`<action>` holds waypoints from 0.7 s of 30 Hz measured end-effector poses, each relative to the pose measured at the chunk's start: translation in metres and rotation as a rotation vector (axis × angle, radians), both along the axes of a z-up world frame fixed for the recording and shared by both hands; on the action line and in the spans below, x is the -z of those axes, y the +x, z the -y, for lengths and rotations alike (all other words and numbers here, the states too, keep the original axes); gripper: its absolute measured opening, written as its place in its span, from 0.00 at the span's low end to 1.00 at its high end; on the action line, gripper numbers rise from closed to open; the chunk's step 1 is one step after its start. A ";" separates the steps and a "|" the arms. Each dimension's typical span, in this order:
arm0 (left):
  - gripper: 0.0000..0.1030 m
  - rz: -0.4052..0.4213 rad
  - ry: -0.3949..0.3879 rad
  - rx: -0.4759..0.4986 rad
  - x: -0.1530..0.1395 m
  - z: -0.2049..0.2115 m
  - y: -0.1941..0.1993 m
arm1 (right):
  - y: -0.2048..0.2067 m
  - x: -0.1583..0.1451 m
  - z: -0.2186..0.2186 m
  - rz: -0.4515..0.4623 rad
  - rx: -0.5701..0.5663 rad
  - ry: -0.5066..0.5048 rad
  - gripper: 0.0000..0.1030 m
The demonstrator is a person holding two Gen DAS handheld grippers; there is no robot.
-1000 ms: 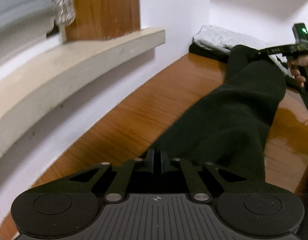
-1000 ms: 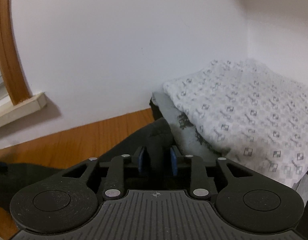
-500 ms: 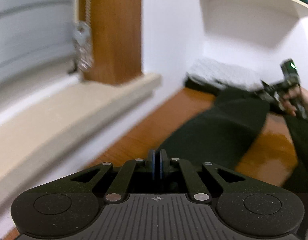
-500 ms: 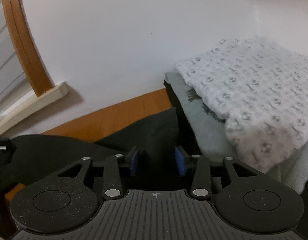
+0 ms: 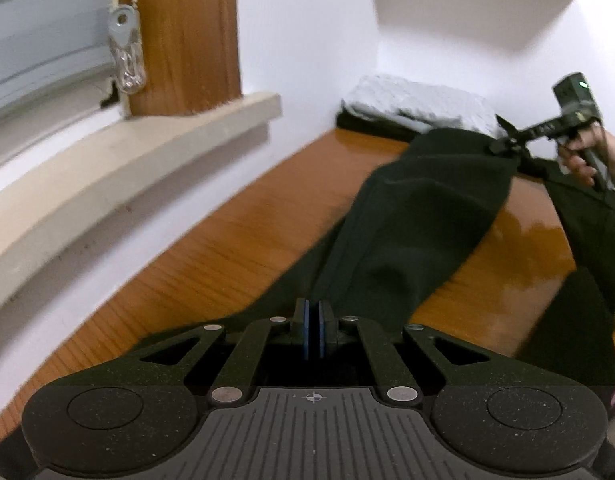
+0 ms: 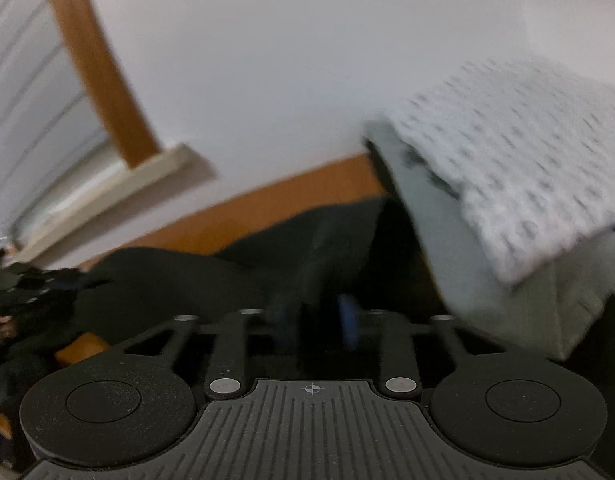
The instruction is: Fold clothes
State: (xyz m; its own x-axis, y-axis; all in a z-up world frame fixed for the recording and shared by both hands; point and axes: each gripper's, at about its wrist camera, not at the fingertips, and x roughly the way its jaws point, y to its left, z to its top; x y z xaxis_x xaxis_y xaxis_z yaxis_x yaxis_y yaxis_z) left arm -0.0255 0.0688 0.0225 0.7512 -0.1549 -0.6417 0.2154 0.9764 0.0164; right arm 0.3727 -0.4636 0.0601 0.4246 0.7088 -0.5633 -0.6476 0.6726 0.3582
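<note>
Writing, brands, labels: none readable in either view; small repeated marks on the white patterned folded cloth too blurred to read. Containers: none seen.

Left gripper: blue pads pressed together, clamped on an edge of the dark green, soft fabric garment. Garment running away ahead and to the right of this gripper, stretched in a long band over the glossy orange-brown wooden tabletop, far end up at the right gripper. Part of garment hanging down farther right, below the person's hand on the right gripper's handle. Green light lit on top of that handle.

Right gripper, own view: blue pads apart, jaws just been opening; dark garment fabric lying between them and directly ahead. Blurred; cannot tell whether pads press on the cloth. Left of this gripper, garment leading away toward the left gripper at frame edge.

Ahead and right of right gripper: stack of folded clothes against the wall corner, white patterned cloth on top, pale grey-green folded garment under it, a dark layer at the bottom.

Ahead and left of left gripper: cream stone windowsill, brown wooden window frame, metal bead-chain weight hanging by the frame. White wall behind table.
</note>
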 end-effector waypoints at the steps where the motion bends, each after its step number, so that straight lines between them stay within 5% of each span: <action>1: 0.04 -0.004 -0.003 0.001 0.001 0.001 -0.002 | 0.003 0.002 0.000 -0.009 0.017 0.011 0.35; 4: 0.04 0.001 -0.006 0.003 0.003 0.004 -0.010 | 0.013 0.004 -0.001 -0.036 0.061 0.058 0.39; 6: 0.04 0.008 0.006 0.007 0.001 0.008 -0.014 | 0.022 0.004 -0.006 -0.057 0.088 0.085 0.50; 13: 0.04 0.030 0.033 0.002 0.000 0.015 -0.019 | 0.054 0.005 -0.030 -0.114 0.148 0.069 0.53; 14: 0.04 0.037 0.032 -0.003 -0.002 0.014 -0.020 | 0.056 0.005 -0.032 -0.122 0.155 0.069 0.42; 15: 0.04 0.053 0.030 -0.009 -0.005 0.014 -0.022 | 0.055 0.003 -0.033 -0.116 0.151 0.075 0.12; 21: 0.04 0.199 -0.009 -0.040 -0.047 0.010 -0.041 | 0.026 -0.040 -0.007 0.044 0.203 0.184 0.05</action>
State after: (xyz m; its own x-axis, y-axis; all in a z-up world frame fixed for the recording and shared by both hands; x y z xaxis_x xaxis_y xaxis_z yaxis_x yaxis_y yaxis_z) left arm -0.0666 0.0586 0.0694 0.8684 -0.1280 -0.4790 0.1702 0.9844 0.0456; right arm 0.3984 -0.4569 0.0998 0.5899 0.6953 -0.4105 -0.5237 0.7164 0.4610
